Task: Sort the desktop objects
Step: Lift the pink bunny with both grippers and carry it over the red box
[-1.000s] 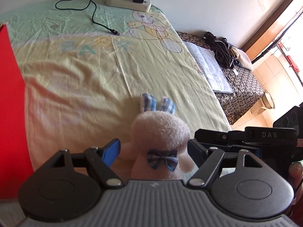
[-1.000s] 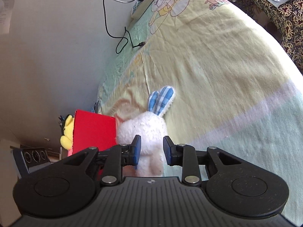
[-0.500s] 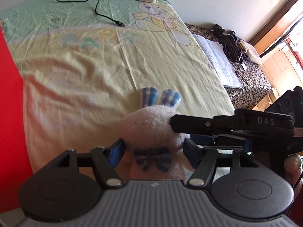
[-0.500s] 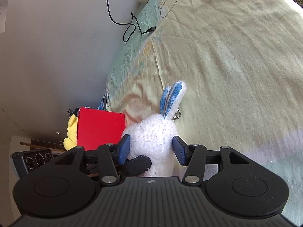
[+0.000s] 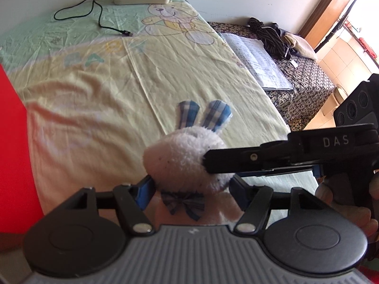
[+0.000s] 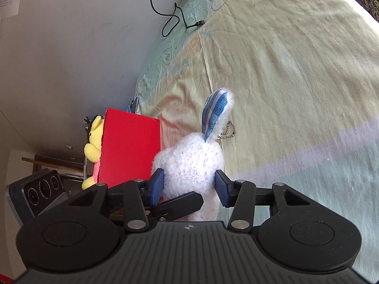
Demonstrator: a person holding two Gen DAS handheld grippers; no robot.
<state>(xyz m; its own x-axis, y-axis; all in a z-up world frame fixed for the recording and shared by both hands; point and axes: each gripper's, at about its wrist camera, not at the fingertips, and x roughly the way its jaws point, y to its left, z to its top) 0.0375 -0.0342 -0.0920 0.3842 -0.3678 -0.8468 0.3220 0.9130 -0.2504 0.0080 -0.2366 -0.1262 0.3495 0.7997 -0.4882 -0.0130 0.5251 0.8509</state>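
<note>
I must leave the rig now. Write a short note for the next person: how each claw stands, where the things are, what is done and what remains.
Left claw: open, fingers either side of the white plush rabbit near its bow tie, apparently not clamped.
Right claw: open around the rabbit's body; not squeezing.
The rabbit sits on the yellow bedsheet, beside the red box.
A yellow plush toy is behind the box.
Done: both claws placed at the rabbit.
Left: close one claw, carry the rabbit, probably to the box.
</note>
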